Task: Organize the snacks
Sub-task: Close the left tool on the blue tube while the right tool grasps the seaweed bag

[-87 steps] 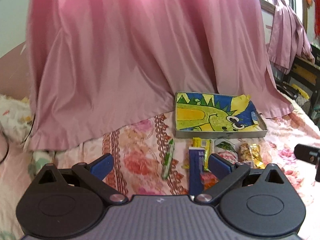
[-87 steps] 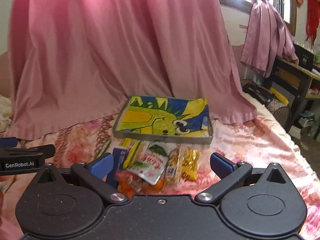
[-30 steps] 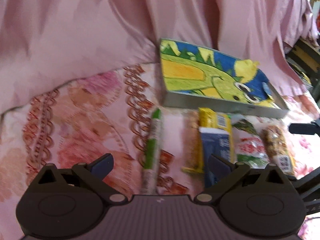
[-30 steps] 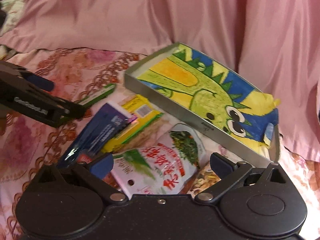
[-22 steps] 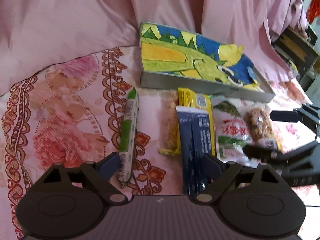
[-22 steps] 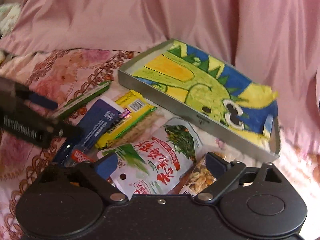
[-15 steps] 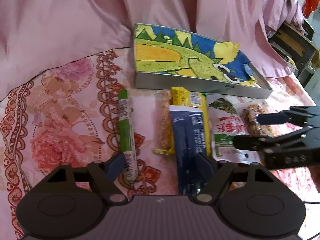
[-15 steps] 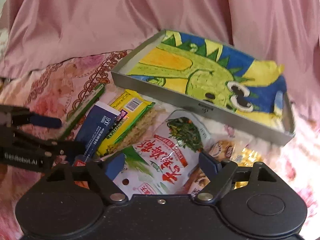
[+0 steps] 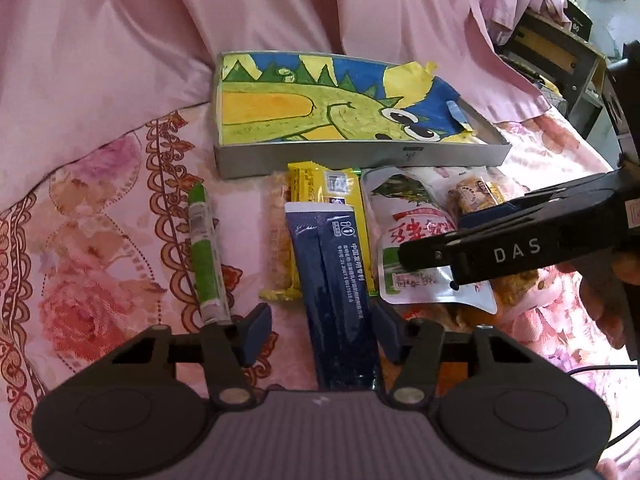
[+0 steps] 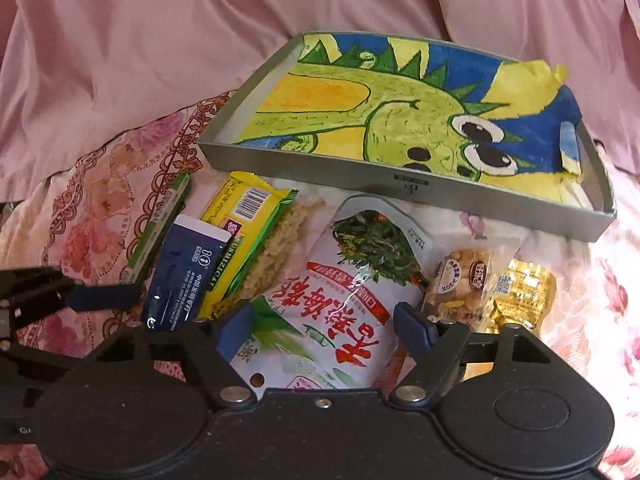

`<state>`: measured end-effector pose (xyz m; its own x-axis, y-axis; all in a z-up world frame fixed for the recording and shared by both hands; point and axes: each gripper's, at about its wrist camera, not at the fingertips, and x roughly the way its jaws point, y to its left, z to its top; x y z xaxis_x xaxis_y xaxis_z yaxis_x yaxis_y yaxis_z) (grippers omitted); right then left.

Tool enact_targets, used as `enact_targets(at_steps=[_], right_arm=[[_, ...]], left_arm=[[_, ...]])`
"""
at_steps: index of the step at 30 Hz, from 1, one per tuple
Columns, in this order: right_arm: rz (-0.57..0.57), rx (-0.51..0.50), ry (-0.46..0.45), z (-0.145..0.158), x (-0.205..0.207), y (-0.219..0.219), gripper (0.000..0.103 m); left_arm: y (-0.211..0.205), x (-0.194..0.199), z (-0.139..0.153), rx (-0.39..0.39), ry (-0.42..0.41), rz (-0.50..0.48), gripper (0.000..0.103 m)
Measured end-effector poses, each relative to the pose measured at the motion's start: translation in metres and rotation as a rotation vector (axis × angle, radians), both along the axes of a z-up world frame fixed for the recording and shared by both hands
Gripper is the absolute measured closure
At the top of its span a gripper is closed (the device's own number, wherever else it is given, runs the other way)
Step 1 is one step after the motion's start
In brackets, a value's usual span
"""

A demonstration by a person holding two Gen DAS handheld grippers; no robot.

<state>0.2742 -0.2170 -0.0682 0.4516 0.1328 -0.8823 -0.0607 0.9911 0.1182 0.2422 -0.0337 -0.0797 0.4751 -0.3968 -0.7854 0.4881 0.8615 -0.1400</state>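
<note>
The left gripper (image 9: 322,330) hangs over the navy packet (image 9: 334,288), whose near end lies between its jaws; these have just been closing, yet the pads stand off both edges. The right gripper (image 10: 324,330) straddles the white pouch (image 10: 340,300) with red characters, its jaws having narrowed too, and gaps show at either pad. Beside the navy packet lie a green stick (image 9: 204,252) to the left and a yellow bar (image 9: 328,196) beneath its far end. Right of the pouch sit a nut packet (image 10: 460,280) and a gold packet (image 10: 524,292). Beyond them all stands the grey tray (image 10: 304,170) lined with a dinosaur drawing
</note>
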Motion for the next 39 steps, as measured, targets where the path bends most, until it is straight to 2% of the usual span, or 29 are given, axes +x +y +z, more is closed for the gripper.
enact_targets(at_steps=[5, 9, 14, 16, 18, 19, 20, 21, 23, 33, 39], right_arm=[[-0.050, 0.035, 0.022, -0.005, 0.004, -0.001, 0.020], [-0.101, 0.046, 0.028, -0.007, 0.008, -0.004, 0.018], [-0.111, 0.019, 0.029, -0.013, 0.013, 0.001, 0.011], [-0.102, 0.004, 0.032, -0.015, 0.015, 0.004, 0.008], [-0.102, -0.008, 0.030, -0.017, 0.016, 0.007, 0.007], [-0.106, -0.011, 0.028, -0.018, 0.016, 0.007, 0.007], [-0.109, -0.015, 0.027, -0.018, 0.016, 0.007, 0.009], [-0.110, -0.019, 0.024, -0.017, 0.015, 0.008, 0.011], [-0.127, -0.018, 0.013, -0.016, 0.013, 0.006, 0.020], [-0.140, 0.013, 0.013, -0.011, 0.002, 0.003, 0.028], [-0.165, 0.068, 0.020, -0.004, -0.005, -0.006, 0.037]], left_arm=[[-0.009, -0.008, 0.002, 0.029, -0.020, -0.030, 0.044], [-0.009, -0.006, -0.004, 0.019, 0.012, -0.023, 0.044], [-0.007, -0.002, -0.008, 0.009, 0.035, 0.004, 0.038], [-0.007, -0.001, -0.009, -0.001, 0.046, 0.012, 0.038], [-0.007, 0.000, -0.011, -0.006, 0.052, 0.014, 0.043], [-0.006, 0.001, -0.011, -0.010, 0.060, 0.015, 0.047], [-0.005, 0.002, -0.011, -0.021, 0.074, 0.016, 0.058], [-0.005, 0.002, -0.011, -0.028, 0.084, 0.014, 0.064], [-0.004, 0.002, -0.010, -0.032, 0.085, 0.019, 0.065], [0.017, 0.006, -0.004, -0.116, 0.163, 0.124, 0.068], [0.026, 0.008, -0.002, -0.150, 0.164, 0.165, 0.068]])
